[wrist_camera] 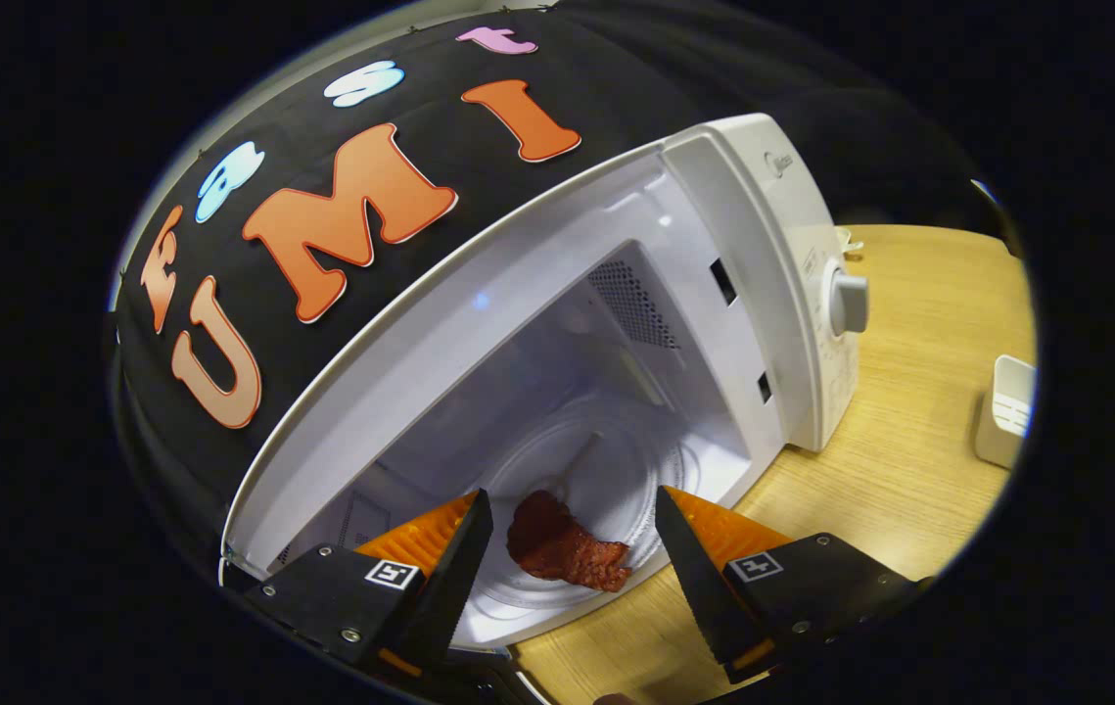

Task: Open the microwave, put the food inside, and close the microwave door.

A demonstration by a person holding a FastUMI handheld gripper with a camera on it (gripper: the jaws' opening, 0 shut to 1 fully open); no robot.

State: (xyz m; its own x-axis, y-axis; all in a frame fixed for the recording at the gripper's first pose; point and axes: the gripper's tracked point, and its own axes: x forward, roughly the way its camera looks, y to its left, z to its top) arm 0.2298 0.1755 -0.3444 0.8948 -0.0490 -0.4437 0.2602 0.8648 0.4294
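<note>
jaws spread wide, released, gripping nothing, gripper (pixel 572 529) | reddish-brown flat piece of food (pixel 562 543) between the jaws, just ahead, lying on the round clear glass turntable (pixel 606 470) inside the open white microwave (pixel 616 323), long axis slanting toward the right jaw | light wooden tabletop (pixel 909 411) right | likely next: back out, shut door

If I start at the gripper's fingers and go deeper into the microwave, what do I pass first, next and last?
Open gripper → red food lying between the fingers, untouched, on the glass turntable → the turntable's far part → perforated vent panel on the microwave wall.
</note>
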